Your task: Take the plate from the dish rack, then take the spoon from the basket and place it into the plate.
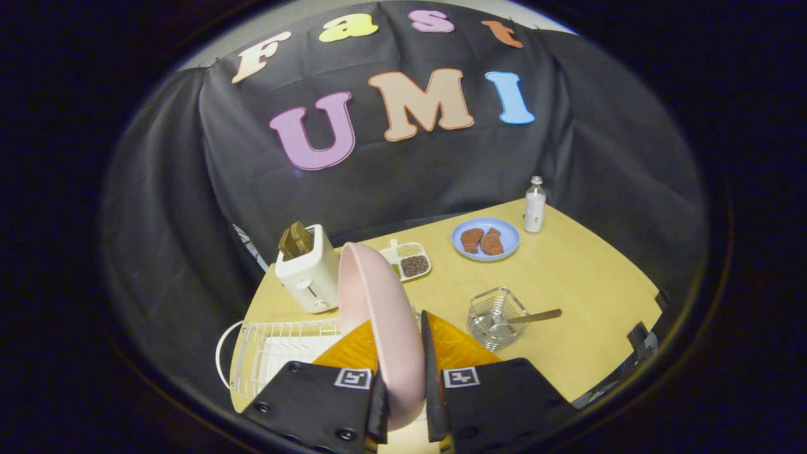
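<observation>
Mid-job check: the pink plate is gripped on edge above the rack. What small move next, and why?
Probably carry the pink plate, pinched upright in the hand-held gripper, away from the white dish rack toward bare wooden table and lay it flat; the spoon waits in the clear basket.

Two plates: one pink round plate and one blue round plate bearing two brown meat pieces. One white toaster, one white wire dish rack, one clear basket, one wooden-handled spoon, one white bottle, one divided snack tray.
</observation>
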